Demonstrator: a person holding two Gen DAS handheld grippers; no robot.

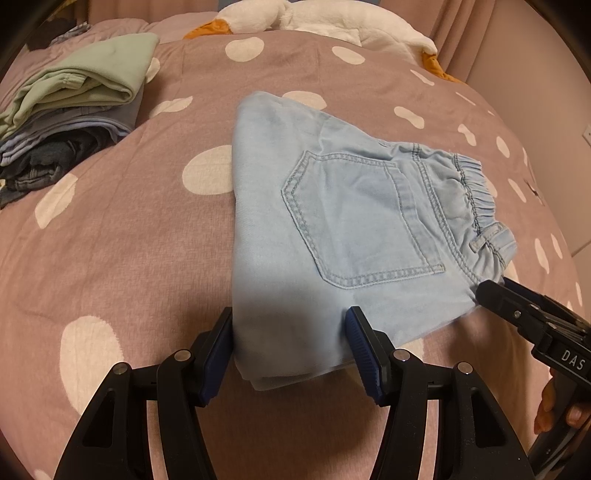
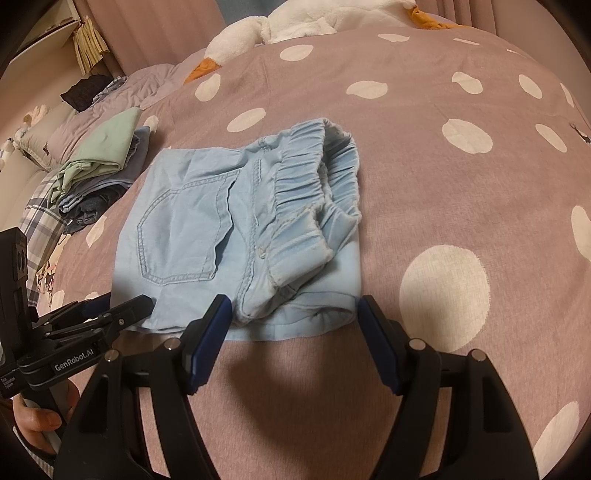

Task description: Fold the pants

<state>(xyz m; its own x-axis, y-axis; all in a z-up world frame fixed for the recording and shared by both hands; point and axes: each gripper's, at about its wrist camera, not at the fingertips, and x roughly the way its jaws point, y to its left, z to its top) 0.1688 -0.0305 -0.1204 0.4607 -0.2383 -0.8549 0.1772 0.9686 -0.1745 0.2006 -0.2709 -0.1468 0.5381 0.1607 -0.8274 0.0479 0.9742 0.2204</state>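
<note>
Folded light-blue pants (image 1: 332,229) lie on a mauve polka-dot bedspread (image 1: 122,240); left gripper (image 1: 291,350) and right gripper (image 2: 295,332) both gape apart, near a clothes pile (image 1: 70,122).

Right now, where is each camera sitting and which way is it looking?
Left wrist view: it sits on the left gripper, looking forward over the folded light-blue denim pants on the pink polka-dot bedspread; the right gripper and some fingers show at the right edge.
Right wrist view: it sits on the right gripper, looking at the pants' elastic waistband end; the left gripper shows at the left.
Both views share the pants, bedspread, stack of folded clothes and white plush toy.
</note>
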